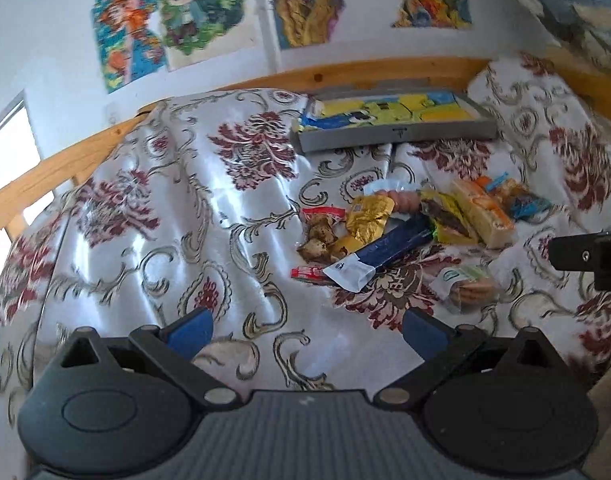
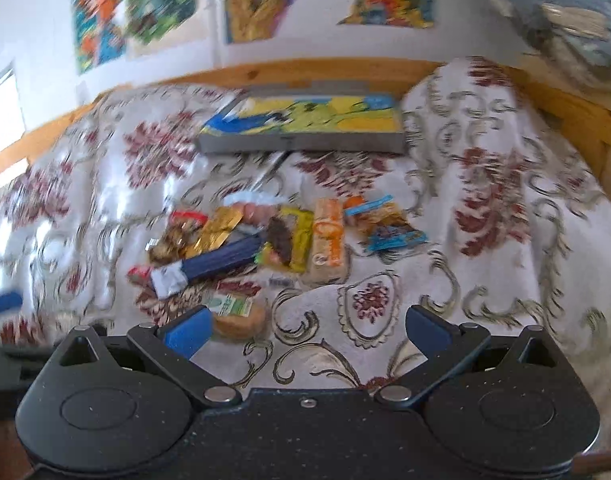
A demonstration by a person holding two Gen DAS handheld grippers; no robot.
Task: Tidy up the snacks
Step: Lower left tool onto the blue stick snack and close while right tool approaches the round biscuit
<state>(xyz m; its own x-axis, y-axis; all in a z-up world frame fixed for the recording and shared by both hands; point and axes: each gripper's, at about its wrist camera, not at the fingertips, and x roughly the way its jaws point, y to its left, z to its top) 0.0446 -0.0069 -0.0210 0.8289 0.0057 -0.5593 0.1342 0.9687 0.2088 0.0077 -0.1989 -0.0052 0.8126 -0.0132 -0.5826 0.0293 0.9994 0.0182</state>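
Satin cloth (image 1: 153, 208) carries the snacks (image 1: 405, 232) at two o'clock, below the tray (image 1: 397, 136); left gripper (image 1: 305, 332) wide open, empty. Right view: right gripper (image 2: 305, 332) spread empty, snacks (image 2: 273, 240) at eleven o'clock, probably awaiting pickup.

A white wall (image 1: 65, 40) fills the twelve o'clock region, hung with colourful cartoon pictures (image 1: 165, 20). A pine bed rail (image 1: 385, 70) runs beneath it. At nine o'clock a bright window (image 1: 5, 152) lets in daylight, which gleams on the satin floral bedspread (image 1: 165, 220) spread below.
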